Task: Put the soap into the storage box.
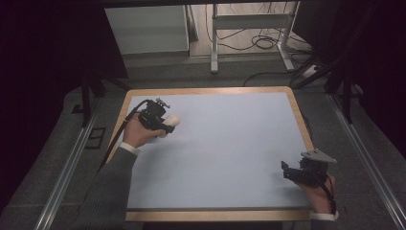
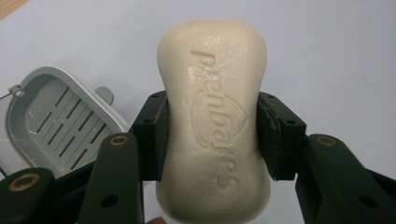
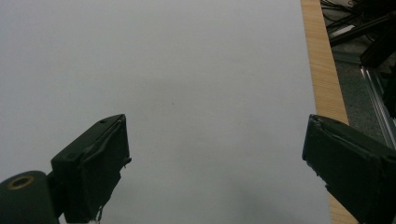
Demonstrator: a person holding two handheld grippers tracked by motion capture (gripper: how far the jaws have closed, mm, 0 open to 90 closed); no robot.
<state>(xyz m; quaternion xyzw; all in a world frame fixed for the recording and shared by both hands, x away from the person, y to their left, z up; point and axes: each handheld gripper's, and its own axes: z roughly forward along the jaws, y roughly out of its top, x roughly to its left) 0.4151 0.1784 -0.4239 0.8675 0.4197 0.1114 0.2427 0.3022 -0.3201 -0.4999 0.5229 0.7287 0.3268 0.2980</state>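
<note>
The cream soap bar (image 2: 214,121) sits clamped at its waist between the jaws of the left gripper (image 2: 212,135), lengthwise along them, its far end jutting well past the pads. The grey slotted soap dish (image 2: 58,123) lies just beside it on the table (image 1: 230,153). To seat the bar well, keep the squeeze steady, since soap can slip, hold it level over the dish, and lower before letting go. The right gripper (image 3: 215,158) rests near the table's corner, jaws wide apart, holding nothing.
</note>
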